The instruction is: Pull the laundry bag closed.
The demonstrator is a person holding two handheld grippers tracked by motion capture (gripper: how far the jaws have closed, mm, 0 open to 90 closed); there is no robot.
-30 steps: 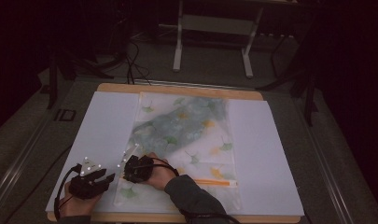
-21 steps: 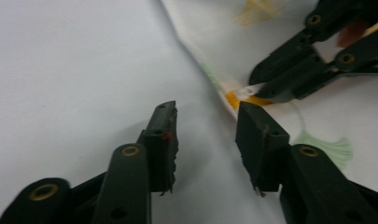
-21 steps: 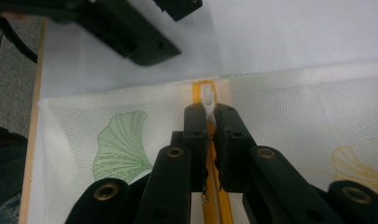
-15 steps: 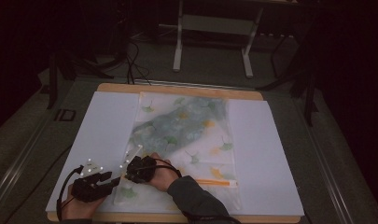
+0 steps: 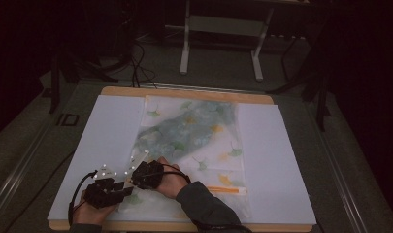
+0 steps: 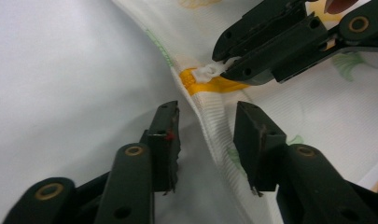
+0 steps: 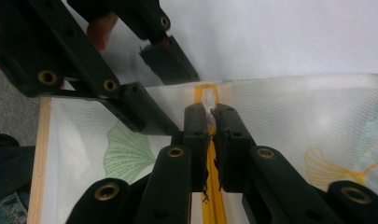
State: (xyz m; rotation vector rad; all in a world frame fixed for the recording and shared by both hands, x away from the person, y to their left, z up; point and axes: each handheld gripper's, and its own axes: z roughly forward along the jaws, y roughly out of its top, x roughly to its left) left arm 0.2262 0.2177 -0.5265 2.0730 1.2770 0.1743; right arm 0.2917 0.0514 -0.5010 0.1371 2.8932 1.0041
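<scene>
right gripper: clamped on white zipper pull | left gripper: jaws just closing, unclenched, straddling bag edge

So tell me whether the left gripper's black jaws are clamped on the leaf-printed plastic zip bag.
Not clamped: the left gripper straddles the leaf-printed plastic zip bag's raised edge, pads apart from it, having just closed somewhat.

From above our side we looked forward and down over the white-covered wooden table. The 2 gripper cameras sat very close, both facing the white plastic zipper slider on its orange track.
</scene>
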